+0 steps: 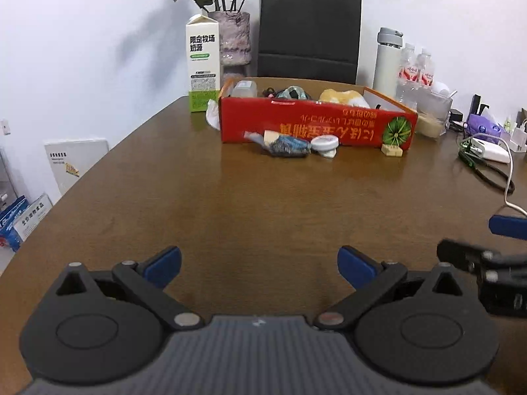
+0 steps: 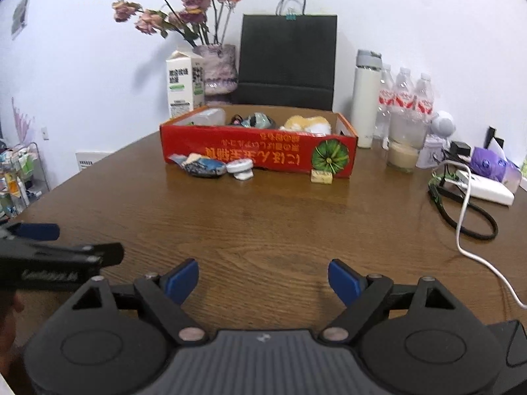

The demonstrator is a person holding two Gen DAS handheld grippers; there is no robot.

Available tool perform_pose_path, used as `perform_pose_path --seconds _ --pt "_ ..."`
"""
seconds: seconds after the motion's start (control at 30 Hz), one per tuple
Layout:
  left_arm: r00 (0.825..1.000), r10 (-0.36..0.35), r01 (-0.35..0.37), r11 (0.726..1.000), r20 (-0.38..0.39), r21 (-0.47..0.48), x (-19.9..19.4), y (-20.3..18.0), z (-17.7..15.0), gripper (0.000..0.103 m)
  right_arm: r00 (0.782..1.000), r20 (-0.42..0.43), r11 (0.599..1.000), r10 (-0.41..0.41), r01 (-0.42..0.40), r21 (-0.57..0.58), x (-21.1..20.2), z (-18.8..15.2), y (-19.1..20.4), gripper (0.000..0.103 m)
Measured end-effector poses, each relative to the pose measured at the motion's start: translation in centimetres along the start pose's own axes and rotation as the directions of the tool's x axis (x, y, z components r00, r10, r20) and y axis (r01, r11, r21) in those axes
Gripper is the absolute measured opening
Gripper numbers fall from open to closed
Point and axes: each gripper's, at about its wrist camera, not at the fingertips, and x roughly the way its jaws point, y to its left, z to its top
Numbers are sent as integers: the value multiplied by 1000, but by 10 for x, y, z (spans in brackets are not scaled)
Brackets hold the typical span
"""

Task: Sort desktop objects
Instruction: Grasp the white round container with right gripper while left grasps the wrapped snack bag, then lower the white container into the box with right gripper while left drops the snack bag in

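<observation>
Wooden table (image 1: 230, 197) spread wide under both views, bare in the near half. Red box (image 1: 316, 121) far across it, open top, print upside down; holds a clear tub, a dark tangle and something yellow and white, none easy to make out. Loose against its front wall: blue packet (image 1: 286, 146), round white tin (image 1: 325, 142), small beige block (image 1: 392, 150).

Left gripper (image 1: 258, 265) low over the near table, angled down toward the box, blue pads spread wide, nothing between them. Right gripper (image 2: 263, 279) alongside, same tilt, jaws also wide apart and empty; seen from the left view only as a blurred black piece cut off at the right edge. Both well short of the loose items.

Hands hidden behind the cameras, apart from a sliver at the right view's lower left, too dark to read
</observation>
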Motion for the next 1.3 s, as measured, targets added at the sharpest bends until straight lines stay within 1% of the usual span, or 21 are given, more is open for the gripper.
perform_pose_path --seconds 0.03,0.1,0.17,0.27,0.3,0.4,0.47,0.53,0.6,0.67,0.73,0.77,0.83,0.87,0.9,0.97,1.0,1.03,1.1,1.2,1.3 --pt "1000 -8 8 1000 5 -1 3 1 5 103 1000 4 1000 7 -7 -4 1 1 -1 83" --pt "1000 -17 17 1000 19 -7 10 2 17 103 1000 5 1000 22 -22 -3 6 7 -3 77" --pt "999 -32 32 999 32 -11 22 3 32 103 999 0 999 36 -36 -10 16 17 -4 73" --pt "996 -77 78 997 47 -13 46 4 56 103 999 21 999 34 -34 -33 35 37 -2 72" --pt "995 -97 97 995 28 -23 58 5 65 100 999 20 998 45 -44 -35 43 45 -3 72" --pt "993 -115 115 992 2 -54 87 9 86 100 994 13 994 107 -107 7 76 70 -8 69" --pt "994 -105 105 994 -1 -22 105 9 99 99 991 -6 991 131 -131 36 100 87 -14 63" --pt "993 -117 117 993 10 -11 121 11 108 97 992 -11 991 124 -123 53 123 99 -16 63" --pt "992 -129 128 991 -16 -25 138 15 113 85 995 -28 994 101 -99 45 146 108 -14 62" --pt "990 -132 130 990 -40 -60 153 18 117 76 996 -44 997 79 -79 16 165 113 -8 62" --pt "988 -148 142 985 -51 -102 163 24 117 73 993 -49 994 104 -105 -4 177 116 -4 61" --pt "986 -158 151 981 -54 -120 167 27 117 70 992 -55 993 116 -117 -16 182 118 -1 58" --pt "979 -193 181 971 -63 -158 173 31 116 62 991 -65 991 120 -123 -46 193 119 6 58" --pt "976 -206 192 966 -69 -173 175 32 115 50 990 -72 991 121 -125 -52 196 120 7 58" --pt "973 -219 203 963 -76 -179 177 33 114 36 989 -81 990 126 -130 -52 201 120 8 55" --pt "968 -239 222 958 -79 -181 179 33 112 20 986 -88 989 140 -143 -34 207 119 7 49" --pt "965 -251 234 955 -71 -184 179 33 111 17 985 -86 988 150 -153 -24 209 119 6 48" --pt "965 -255 240 953 -64 -187 179 33 110 16 984 -82 987 157 -159 -24 210 118 6 46" --pt "965 -257 244 952 -53 -183 176 32 109 9 984 -72 986 162 -165 -33 210 116 9 38" --pt "967 -252 242 951 -33 -191 167 35 109 5 983 -73 985 170 -172 -18 209 114 11 38" --pt "971 -237 231 951 -4 -207 149 40 109 4 979 -57 981 195 -194 29 203 114 7 37"
